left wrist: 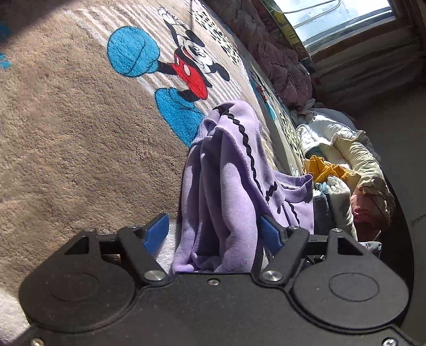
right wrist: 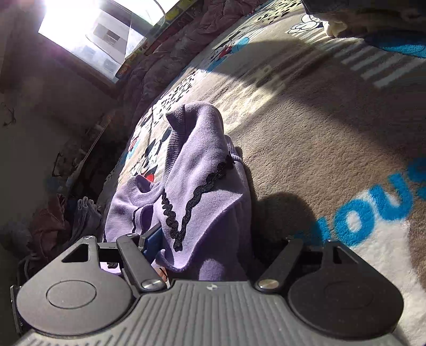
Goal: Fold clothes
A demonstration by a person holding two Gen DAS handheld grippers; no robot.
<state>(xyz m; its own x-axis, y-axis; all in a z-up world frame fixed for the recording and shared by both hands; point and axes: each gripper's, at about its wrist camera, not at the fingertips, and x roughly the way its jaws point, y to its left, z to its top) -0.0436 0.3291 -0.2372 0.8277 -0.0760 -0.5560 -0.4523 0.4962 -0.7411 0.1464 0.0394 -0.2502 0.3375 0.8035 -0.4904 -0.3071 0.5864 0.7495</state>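
Observation:
A lilac sweatshirt point(left wrist: 226, 186) with black wavy trim rises in a bunch from between my left gripper point(left wrist: 213, 226) fingers. Those blue-padded fingers point(left wrist: 155, 234) stand wide apart, and a strip of carpet shows between the left pad and the cloth. In the right wrist view the same sweatshirt point(right wrist: 202, 175) drapes over my right gripper point(right wrist: 215, 239). Its left blue finger point(right wrist: 153, 239) pokes out under the fabric, while the right one is hidden by cloth and shadow. Both sets of jaws look spread, with the garment lying between them rather than pinched.
A beige cartoon-mouse carpet point(left wrist: 80, 133) spreads underneath. A heap of other clothes point(left wrist: 335, 165) lies along its right edge in the left wrist view. A pinkish quilt point(left wrist: 279, 61) and a bright window point(left wrist: 340, 18) are at the far end.

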